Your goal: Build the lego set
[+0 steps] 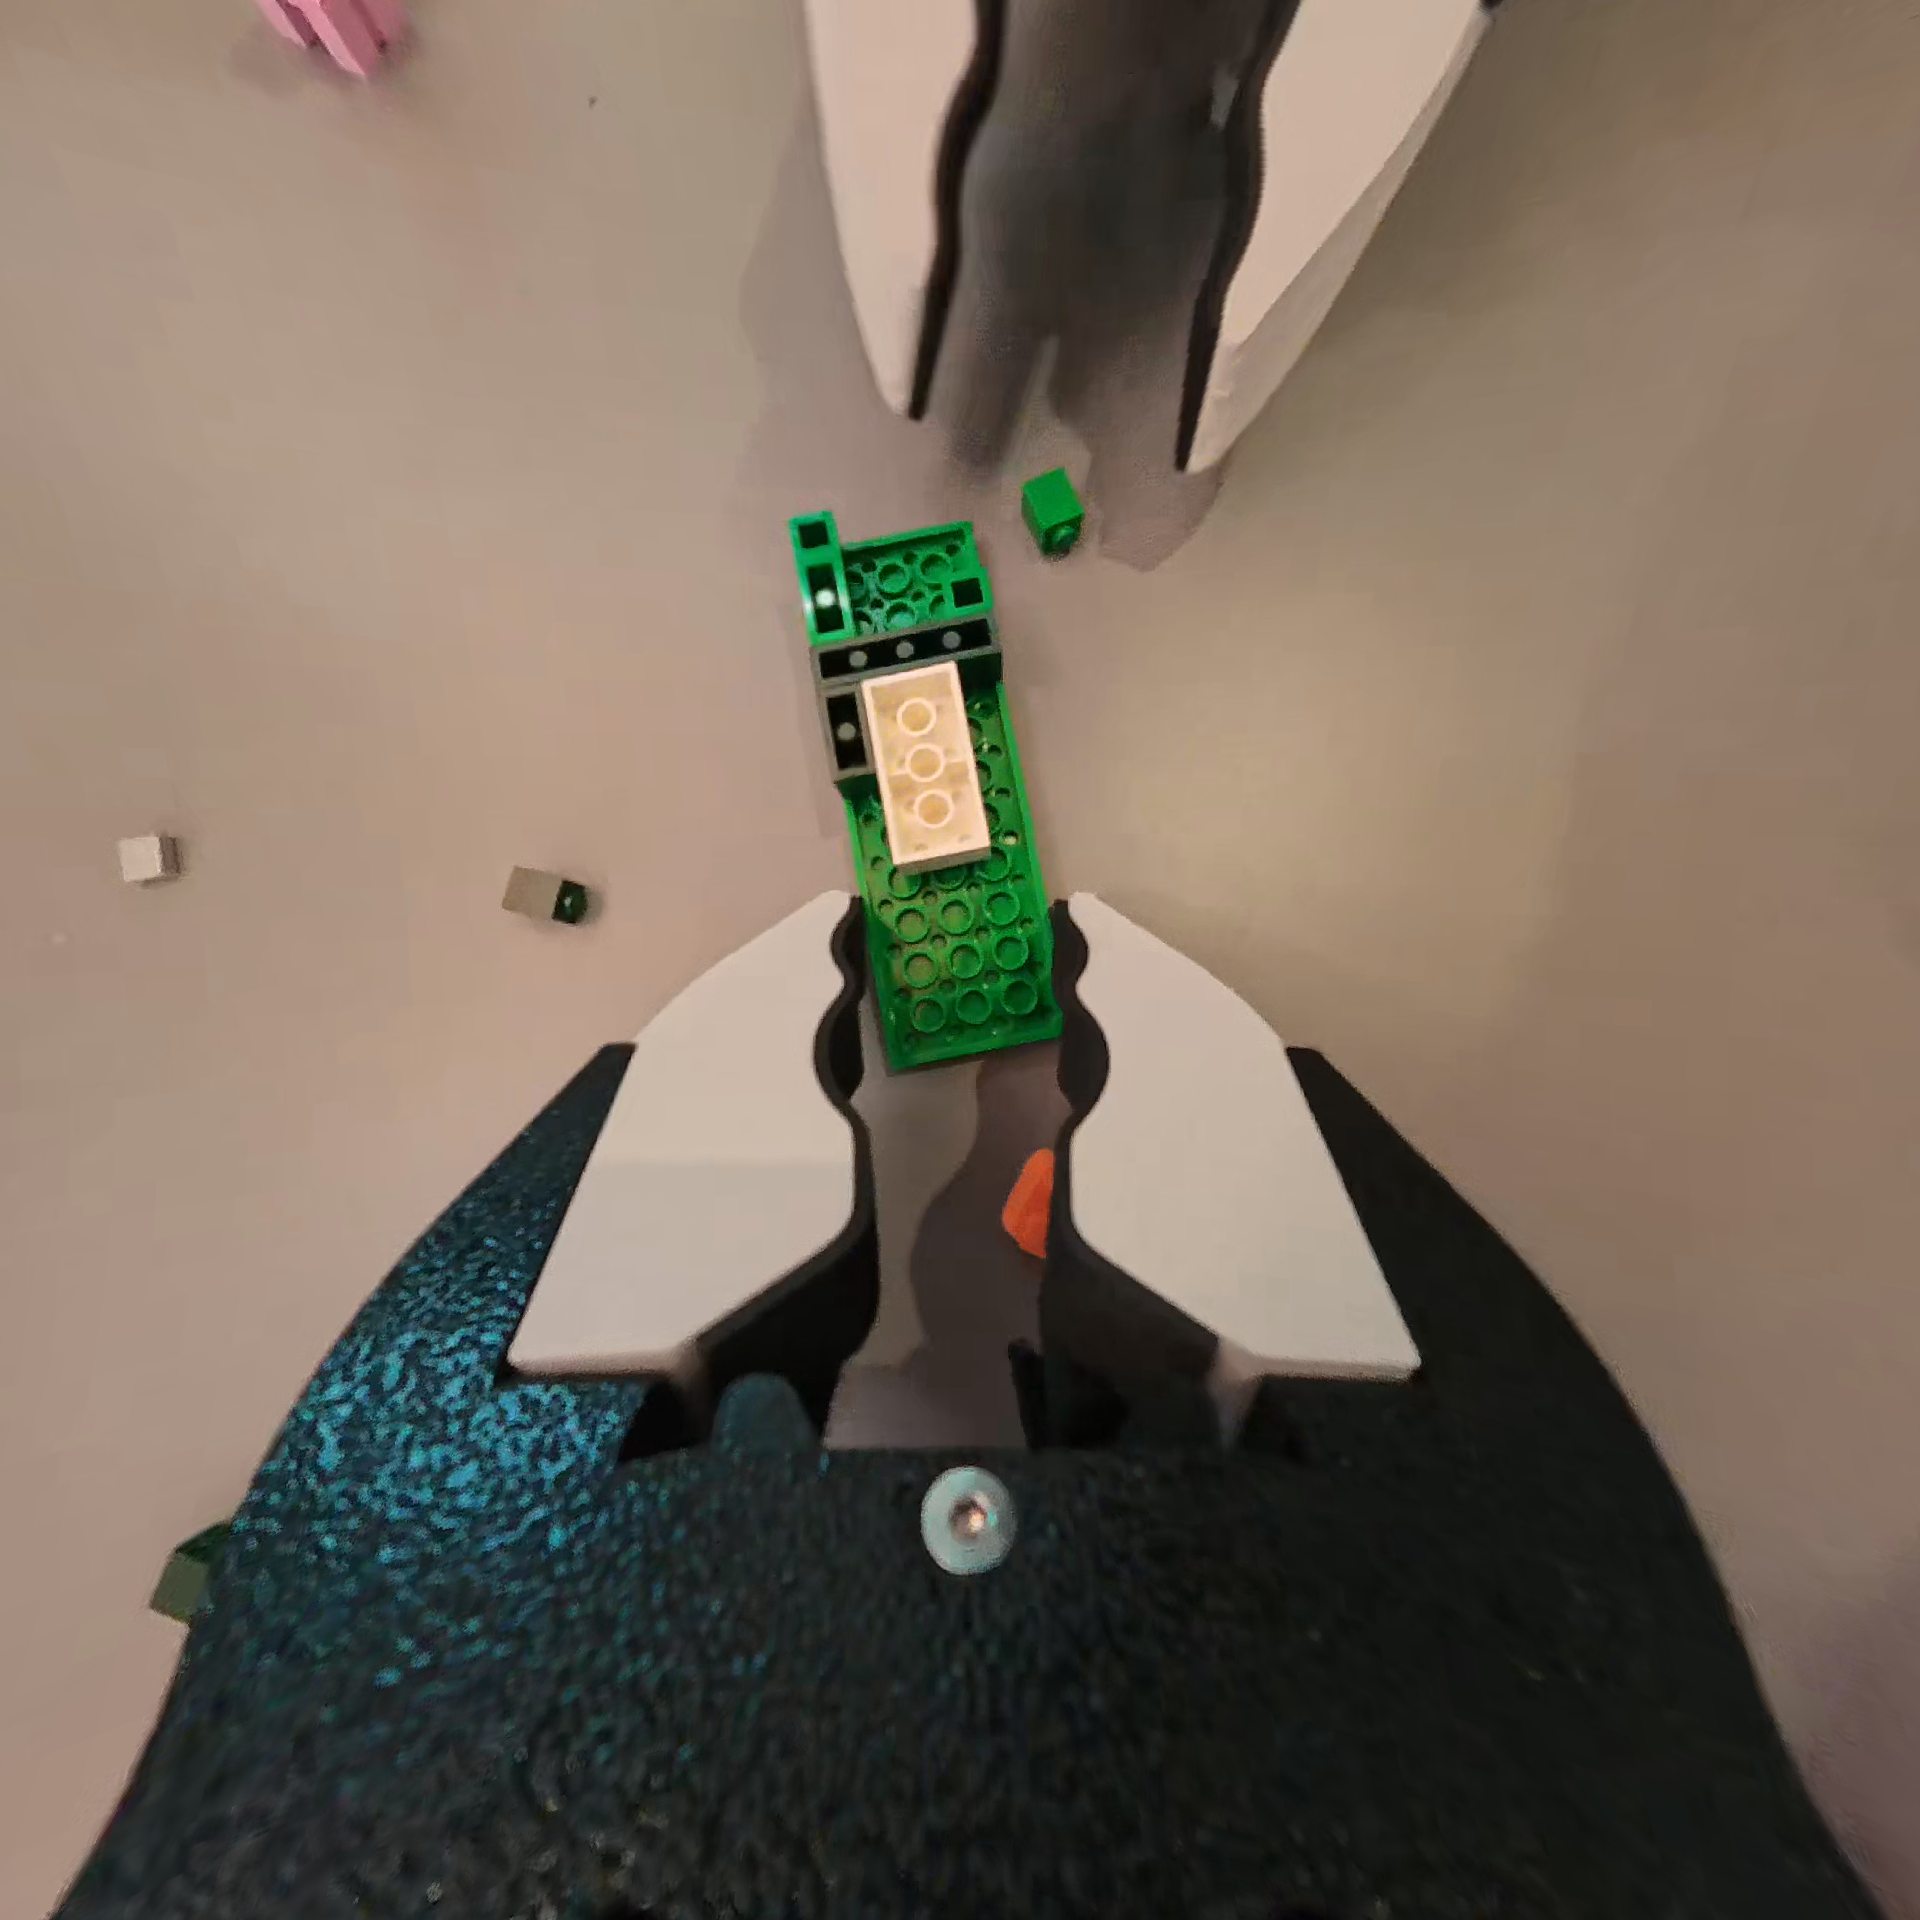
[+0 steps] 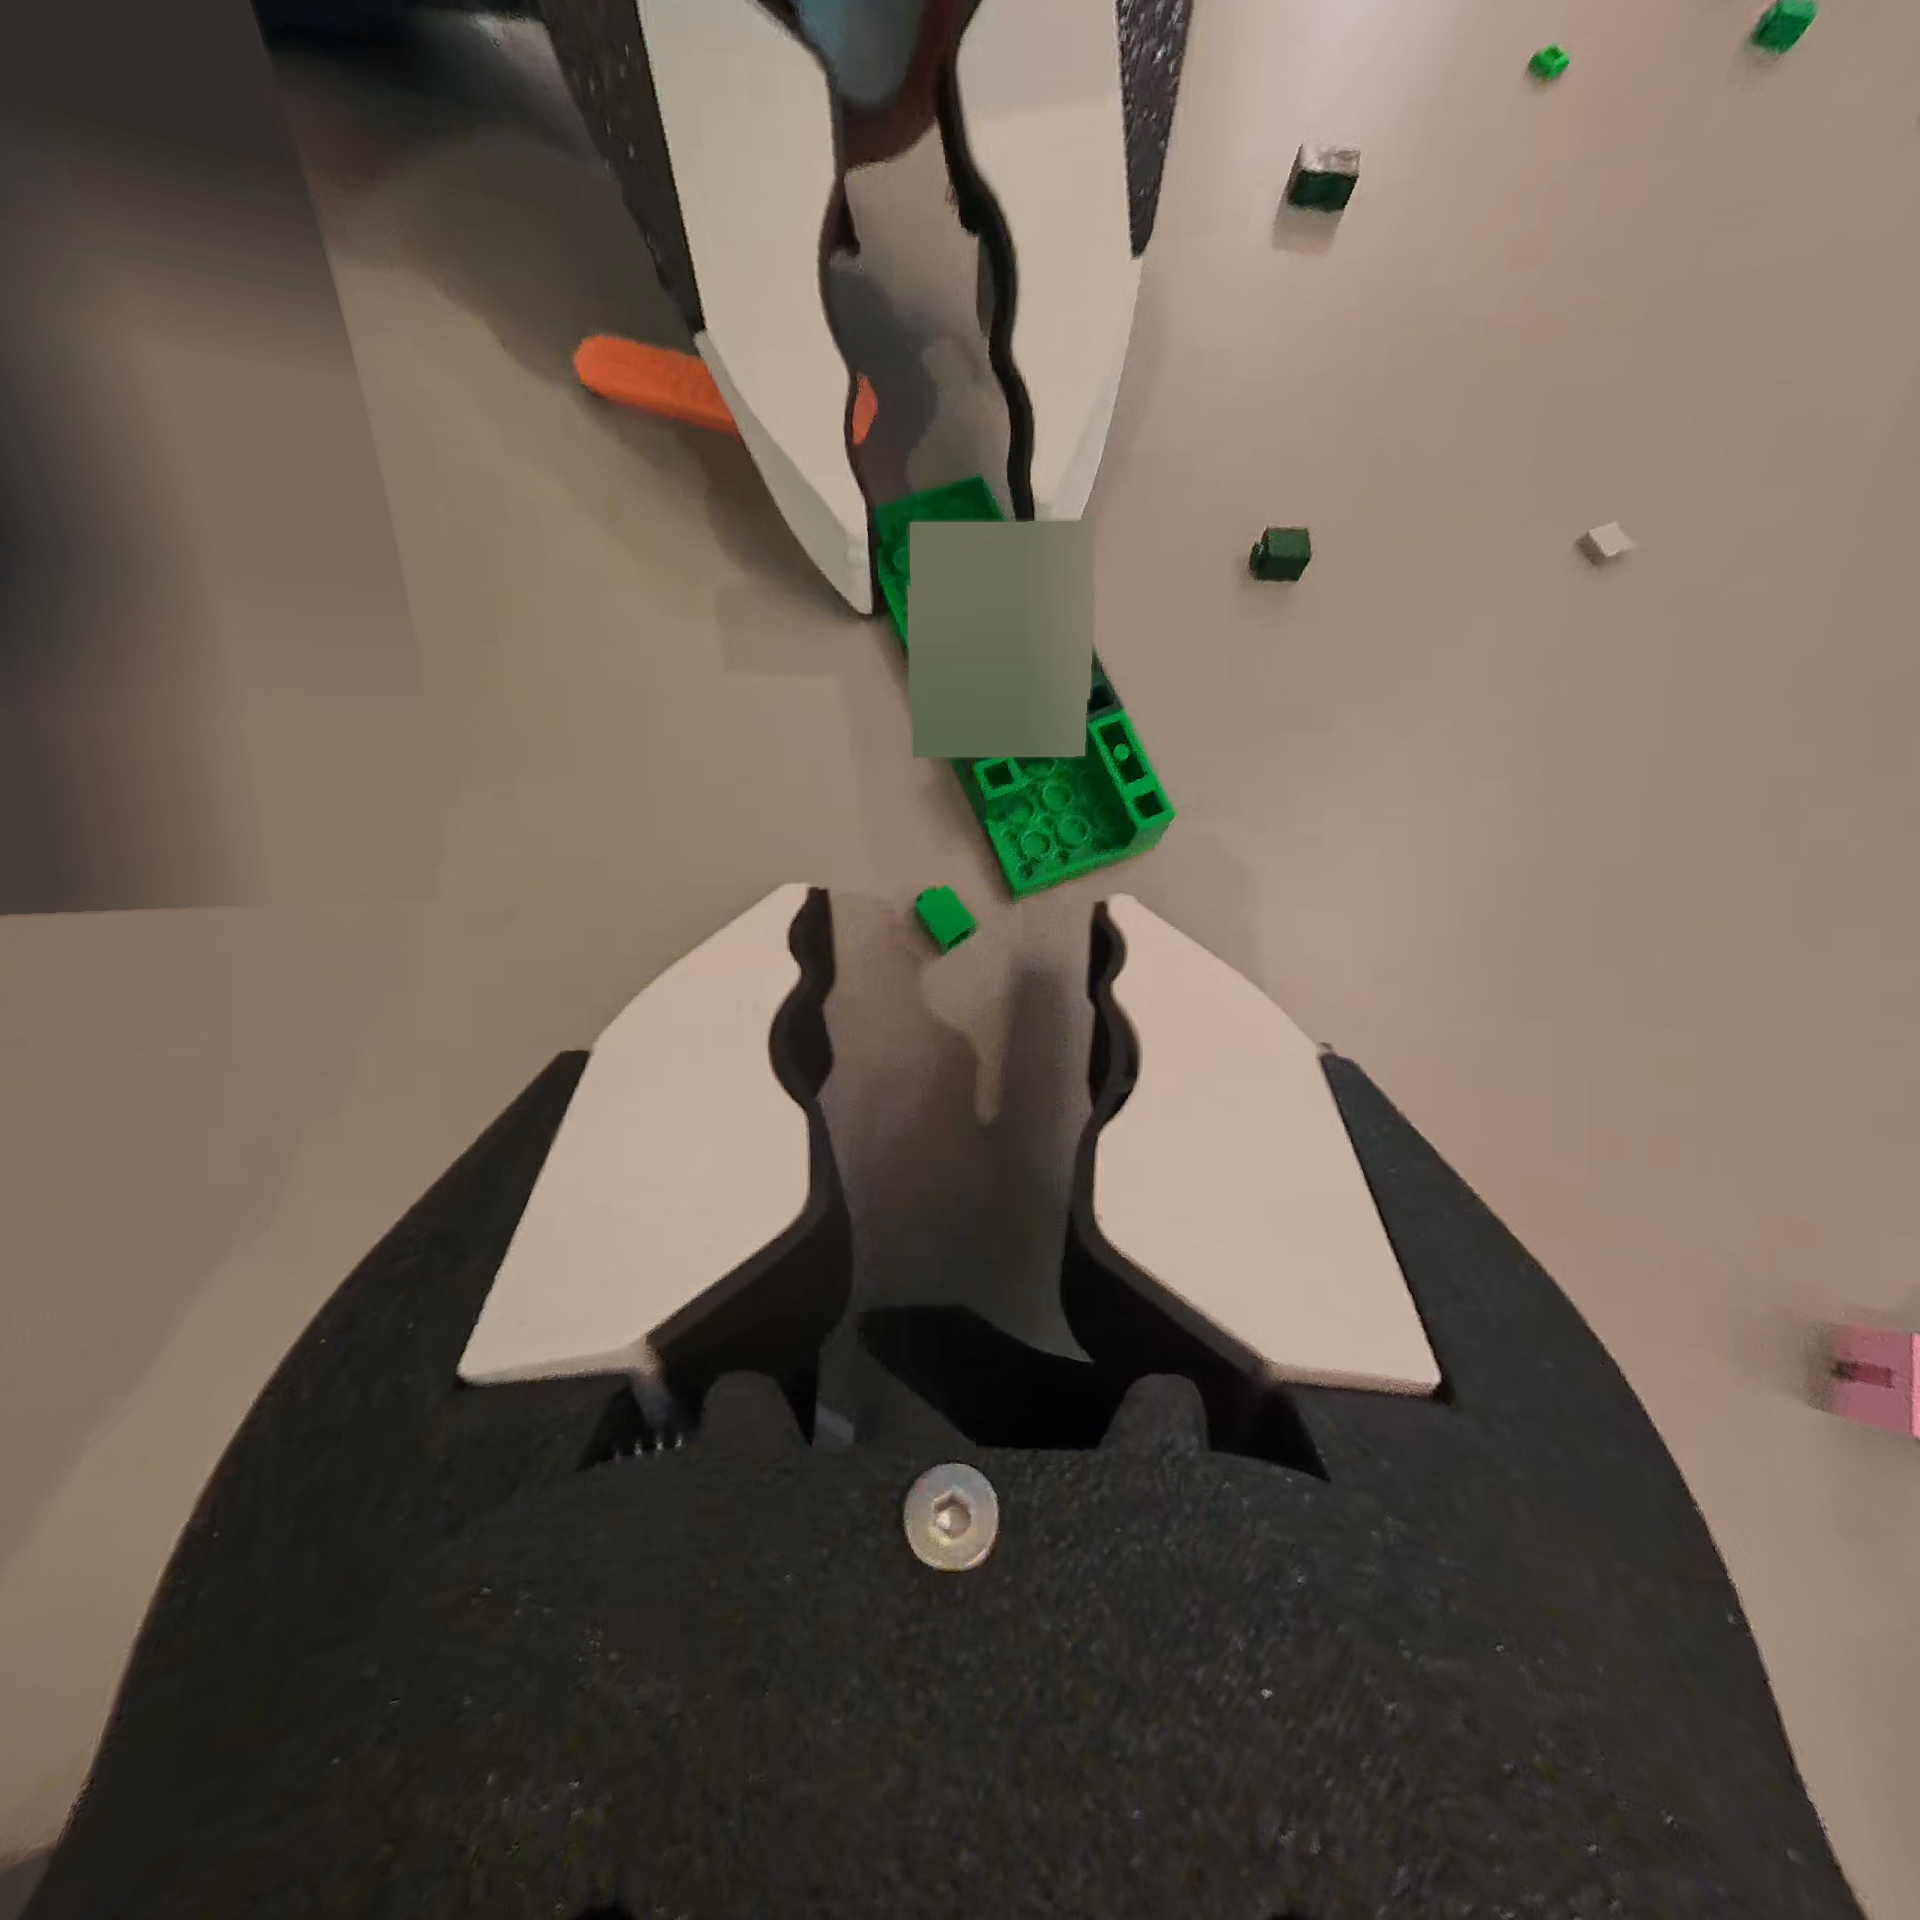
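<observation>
A green plate assembly (image 1: 966, 956) shows its hollow underside, with a white brick (image 1: 925, 769) and dark bricks fixed on it. My left gripper (image 1: 954, 914) is shut on its near end, and both pads press its long edges. The right wrist view shows the same grip on the assembly (image 2: 1070, 821), part of it under a blurred patch. My right gripper (image 2: 956, 899) is open and empty. A small green brick (image 2: 943, 920) lies loose on the table between its fingertips, touching neither. In the left wrist view this brick (image 1: 1049, 509) lies just below the right gripper (image 1: 1049, 436).
An orange piece (image 2: 644, 379) lies under the left gripper. Loose small bricks lie around: dark green ones (image 2: 1280, 553) (image 2: 1322, 177), a grey and green one (image 1: 545, 894), a white cube (image 1: 151, 857), and green ones (image 2: 1548, 60). Pink bricks (image 1: 343, 31) lie at the far edge. The tips of one gripper are about 8 centimetres away from the tips of the other. From my left tips it is roughly 8 centimetres to the orange piece (image 2: 644, 379); from my right, 15 centimetres.
</observation>
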Tool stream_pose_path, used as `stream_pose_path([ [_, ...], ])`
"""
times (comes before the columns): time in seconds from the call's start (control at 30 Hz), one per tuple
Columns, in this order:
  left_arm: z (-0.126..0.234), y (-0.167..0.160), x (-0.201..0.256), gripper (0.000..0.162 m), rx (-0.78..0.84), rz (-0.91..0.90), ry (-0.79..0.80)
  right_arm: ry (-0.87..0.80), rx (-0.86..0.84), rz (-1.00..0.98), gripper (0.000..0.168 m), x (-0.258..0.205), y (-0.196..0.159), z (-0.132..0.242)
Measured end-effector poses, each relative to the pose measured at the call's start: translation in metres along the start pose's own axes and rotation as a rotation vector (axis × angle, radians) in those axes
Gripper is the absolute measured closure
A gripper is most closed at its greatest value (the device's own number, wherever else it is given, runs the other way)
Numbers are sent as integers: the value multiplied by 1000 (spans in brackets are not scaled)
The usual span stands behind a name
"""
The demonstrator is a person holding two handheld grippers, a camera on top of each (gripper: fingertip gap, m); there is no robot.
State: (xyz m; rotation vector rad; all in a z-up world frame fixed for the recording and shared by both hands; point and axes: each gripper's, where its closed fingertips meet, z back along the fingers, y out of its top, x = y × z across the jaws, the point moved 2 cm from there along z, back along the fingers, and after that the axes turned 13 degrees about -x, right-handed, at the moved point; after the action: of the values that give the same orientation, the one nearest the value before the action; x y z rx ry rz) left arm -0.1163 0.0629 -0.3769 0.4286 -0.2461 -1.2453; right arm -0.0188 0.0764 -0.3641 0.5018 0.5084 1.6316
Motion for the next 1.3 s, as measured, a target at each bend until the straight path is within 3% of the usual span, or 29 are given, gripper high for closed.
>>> stream_pose_path([
  [0.13, 1, 0, -1, 129, 50, -38, 2, -2, -10, 13, 100, 6, 12, -7],
  [0.33, 9, 4, 4, 129, 138, -49, -74, -34, -95, 118, 95, 8, 25, -21],
  [0.5, 14, 5, 3, 129, 195, -24, -134, -37, -216, 184, 104, 7, 27, -32],
  [0.6, 17, 7, 3, 129, 234, -7, -155, -9, -263, 195, 131, 6, 28, -35],
  [0.7, 20, 9, -1, 129, 277, 15, -135, -8, -276, 180, 132, 10, 28, -34],
  [0.73, 23, 11, -3, 119, 305, 13, -115, -10, -276, 173, 132, 12, 28, -33],
  [0.77, 27, 12, -7, 105, 329, 10, -71, -11, -274, 163, 132, 14, 27, -32],
  [0.9, 42, 11, -14, 89, 361, -216, 249, 55, -220, 104, 132, 13, 29, -22],
  [1.07, 45, 7, -6, 116, 279, -644, 678, 173, -137, 26, 132, 10, 38, -10],
  [1.3, 39, 12, -29, 132, 102, -671, 977, 187, -168, -98, 132, 19, 48, -10],
])
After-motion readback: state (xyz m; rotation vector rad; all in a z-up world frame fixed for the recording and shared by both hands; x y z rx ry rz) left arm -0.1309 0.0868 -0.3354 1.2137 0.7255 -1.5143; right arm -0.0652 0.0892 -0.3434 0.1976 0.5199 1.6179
